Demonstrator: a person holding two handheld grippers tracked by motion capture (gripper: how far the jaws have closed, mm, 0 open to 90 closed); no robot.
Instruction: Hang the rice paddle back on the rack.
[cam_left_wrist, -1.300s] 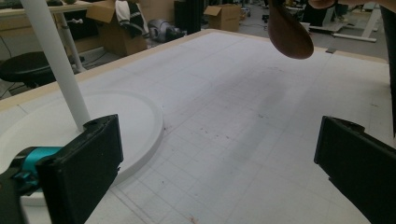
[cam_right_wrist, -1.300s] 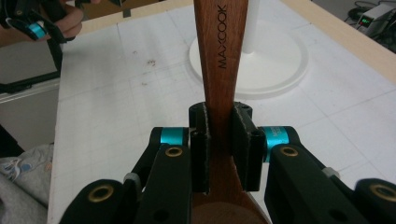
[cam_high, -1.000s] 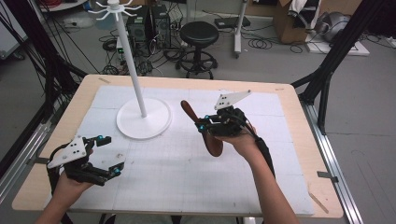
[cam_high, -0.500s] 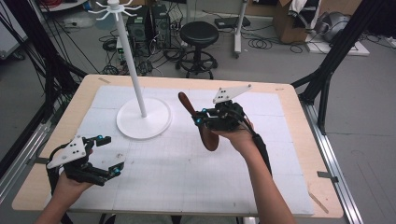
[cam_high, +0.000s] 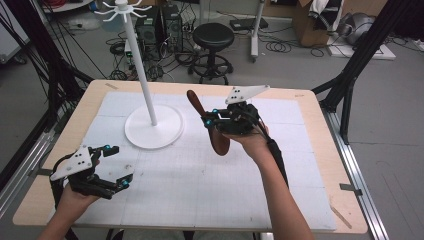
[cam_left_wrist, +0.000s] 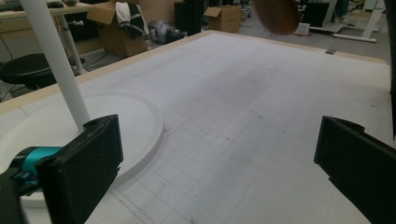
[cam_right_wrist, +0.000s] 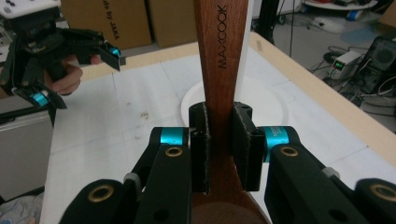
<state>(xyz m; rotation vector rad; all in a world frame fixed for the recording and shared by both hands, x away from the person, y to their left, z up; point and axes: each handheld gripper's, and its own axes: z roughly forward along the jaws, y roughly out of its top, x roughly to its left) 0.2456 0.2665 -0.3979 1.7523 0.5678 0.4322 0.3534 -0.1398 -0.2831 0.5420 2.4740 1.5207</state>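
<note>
A brown wooden spoon (cam_high: 209, 126) is held above the table's middle, handle tilted up toward the white stand, bowl end down. My right gripper (cam_high: 212, 122) is shut on its neck; in the right gripper view the two black jaws clamp the spoon (cam_right_wrist: 219, 70), marked MAXCOOK. The white hook stand (cam_high: 143, 70) rises from its round base (cam_high: 152, 135) at the back left. My left gripper (cam_high: 116, 166) hovers near the front left corner, jaws wide apart and empty. In the left gripper view the stand's pole (cam_left_wrist: 53, 60) is close by and the spoon's bowl (cam_left_wrist: 276, 15) hangs at the top.
A white gridded mat (cam_high: 200, 190) covers the wooden table (cam_high: 325, 150). A black stool (cam_high: 213, 37), computer cases and cables stand beyond the far edge. Black frame legs (cam_high: 350, 75) flank the right side. From the right gripper view the left gripper (cam_right_wrist: 51, 51) shows farther off.
My right gripper has carried the spoon slightly left and up toward the stand. The left gripper has stayed in place, open.
</note>
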